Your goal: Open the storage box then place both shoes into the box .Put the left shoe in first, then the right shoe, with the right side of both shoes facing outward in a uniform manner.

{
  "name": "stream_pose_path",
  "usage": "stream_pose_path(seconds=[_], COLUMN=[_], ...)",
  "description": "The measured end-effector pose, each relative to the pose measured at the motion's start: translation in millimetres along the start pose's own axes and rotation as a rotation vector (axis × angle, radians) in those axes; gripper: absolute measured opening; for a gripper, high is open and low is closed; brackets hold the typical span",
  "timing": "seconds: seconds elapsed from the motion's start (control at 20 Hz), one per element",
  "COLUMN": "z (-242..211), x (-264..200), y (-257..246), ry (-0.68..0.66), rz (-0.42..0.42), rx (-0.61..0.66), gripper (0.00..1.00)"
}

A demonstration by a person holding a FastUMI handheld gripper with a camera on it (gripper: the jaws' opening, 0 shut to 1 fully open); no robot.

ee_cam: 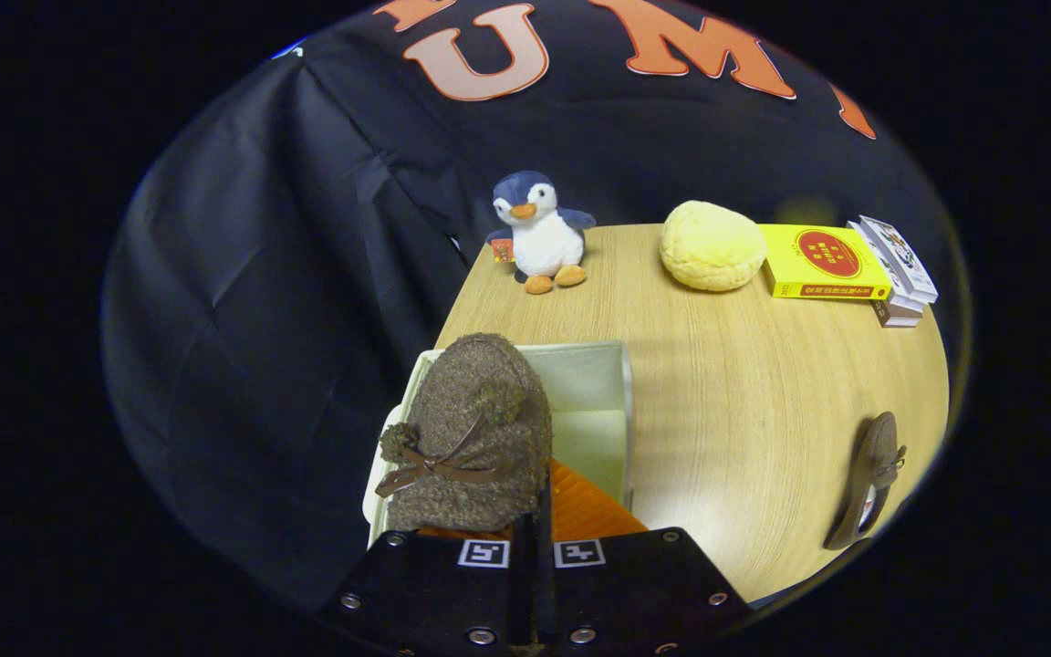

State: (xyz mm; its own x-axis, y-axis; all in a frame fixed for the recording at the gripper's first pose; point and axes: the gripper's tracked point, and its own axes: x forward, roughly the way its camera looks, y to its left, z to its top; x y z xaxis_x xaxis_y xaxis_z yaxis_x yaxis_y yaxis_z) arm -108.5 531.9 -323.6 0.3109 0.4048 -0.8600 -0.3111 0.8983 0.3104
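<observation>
A brown fuzzy shoe (pixel 471 429) with a bow and pompoms hangs toe-forward just ahead of my gripper (pixel 539 516), whose fingers are shut on its back edge. The shoe sits over the left part of the open white storage box (pixel 594 383), covering most of the box's left wall. The box's pale inside shows to the right of the shoe. The second brown shoe (pixel 874 479) lies on its side on the wooden table (pixel 744 392), far to the right of the box near the table's edge.
At the back of the table stand a plush penguin (pixel 539 233), a yellow round cushion (pixel 712 245), a yellow book (pixel 822 262) and a small stack of books (pixel 900 269). The table's left edge runs close beside the box.
</observation>
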Motion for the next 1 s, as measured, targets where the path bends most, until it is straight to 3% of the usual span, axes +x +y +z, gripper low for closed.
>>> stream_pose_path(seconds=[0.25, 0.5, 0.65, 0.85, 1.0], z=[-10, -36, -46, -68, -71], x=[56, 84, 93, 90, 73], y=[13, 18, 26, 46, 60], ry=[0.068, 0.159, 0.214, 0.317, 0.329], rz=[-0.059, -0.127, -0.125, -0.042, 0.058], rx=[-0.024, -0.004, 0.021, 0.056, 0.063], gripper=[0.04, 0.05, 0.06, 0.21, 0.22])
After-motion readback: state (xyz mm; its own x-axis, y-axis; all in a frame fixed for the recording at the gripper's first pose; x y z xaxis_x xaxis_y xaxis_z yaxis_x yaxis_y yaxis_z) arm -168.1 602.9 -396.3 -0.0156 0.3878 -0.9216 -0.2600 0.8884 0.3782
